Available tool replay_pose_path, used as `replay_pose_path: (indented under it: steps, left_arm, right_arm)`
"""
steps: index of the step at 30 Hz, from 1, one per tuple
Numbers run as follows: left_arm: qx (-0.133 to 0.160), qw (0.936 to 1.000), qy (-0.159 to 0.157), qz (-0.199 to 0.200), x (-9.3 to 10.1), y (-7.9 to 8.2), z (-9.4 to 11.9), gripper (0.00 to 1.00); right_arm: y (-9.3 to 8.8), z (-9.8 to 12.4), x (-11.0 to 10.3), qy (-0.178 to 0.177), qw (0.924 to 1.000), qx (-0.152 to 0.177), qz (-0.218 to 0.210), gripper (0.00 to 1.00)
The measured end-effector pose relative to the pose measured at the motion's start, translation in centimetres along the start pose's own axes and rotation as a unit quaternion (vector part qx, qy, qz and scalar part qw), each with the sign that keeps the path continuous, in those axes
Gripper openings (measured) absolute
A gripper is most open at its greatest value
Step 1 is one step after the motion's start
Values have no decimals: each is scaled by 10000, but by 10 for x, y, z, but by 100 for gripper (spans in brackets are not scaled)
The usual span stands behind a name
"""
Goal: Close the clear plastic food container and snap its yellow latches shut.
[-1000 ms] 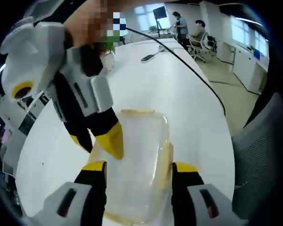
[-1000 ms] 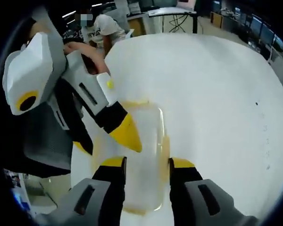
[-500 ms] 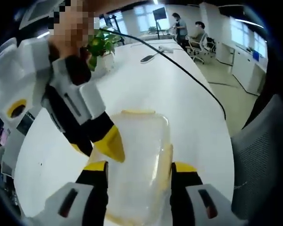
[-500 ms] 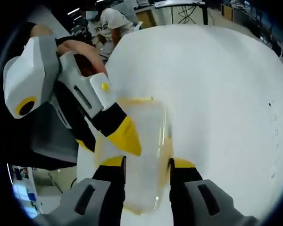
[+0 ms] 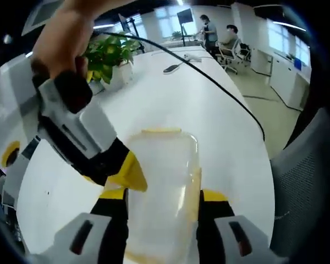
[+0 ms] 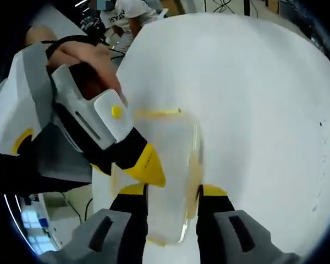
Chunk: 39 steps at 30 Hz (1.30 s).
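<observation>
Both grippers bear on the clear container (image 5: 162, 187): left gripper (image 5: 162, 196) and right gripper (image 6: 172, 191), jaws part-open, straddling it; white table (image 5: 209, 115) wide open beyond.

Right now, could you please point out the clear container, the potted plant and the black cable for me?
clear container (image 5: 164, 181), left gripper view, on its clear lid.
potted plant (image 5: 107, 52), left gripper view, on its green leaves.
black cable (image 5: 220, 77), left gripper view, on its run across the table.

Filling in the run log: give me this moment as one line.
container: on white table, lid down | left gripper: jaws straddle container | right gripper: jaws straddle container | latches: state unclear
</observation>
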<state>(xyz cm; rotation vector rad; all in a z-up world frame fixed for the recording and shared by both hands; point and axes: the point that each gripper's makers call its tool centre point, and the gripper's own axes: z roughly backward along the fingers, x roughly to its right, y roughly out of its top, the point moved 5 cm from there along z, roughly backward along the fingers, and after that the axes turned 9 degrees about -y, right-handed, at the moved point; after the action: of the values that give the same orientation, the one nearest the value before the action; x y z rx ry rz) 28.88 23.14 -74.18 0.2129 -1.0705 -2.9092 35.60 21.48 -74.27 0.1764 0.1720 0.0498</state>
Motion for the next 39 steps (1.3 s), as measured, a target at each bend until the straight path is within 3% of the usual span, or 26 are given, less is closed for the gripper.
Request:
replay_pose_path:
  steps: [2, 4, 11, 23, 31, 34, 39]
  left_arm:
    - [-38, 9999, -112, 81, 3, -2, 0, 44]
    - [10, 10000, 0, 19, 0, -1, 1, 44]
    - [-18, 9999, 104, -51, 2, 1, 0, 45]
    - [54, 9998, 175, -100, 4, 1, 0, 46]
    - [108, 9997, 145, -140, 3, 0, 0, 46]
    - [99, 9997, 154, -134, 4, 0, 0, 46]
    - [129, 9998, 152, -94, 4, 0, 0, 46]
  right_arm:
    - [2, -1, 6, 91, 9999, -56, -73, 29]
    - [2, 1, 11, 122, 9998, 16, -131, 29]
    - [-1, 1, -1, 30, 9998, 151, -152, 33]
    - [1, 6, -8, -495, 9987, 9, 91, 34]
    - [-3, 11, -13, -1074, 9932, 455, 45, 34]
    - [-5, 13, -17, -1434, 9870, 726, 57, 33]
    - [-13, 14, -23, -1844, 9730, 1360, -273, 31]
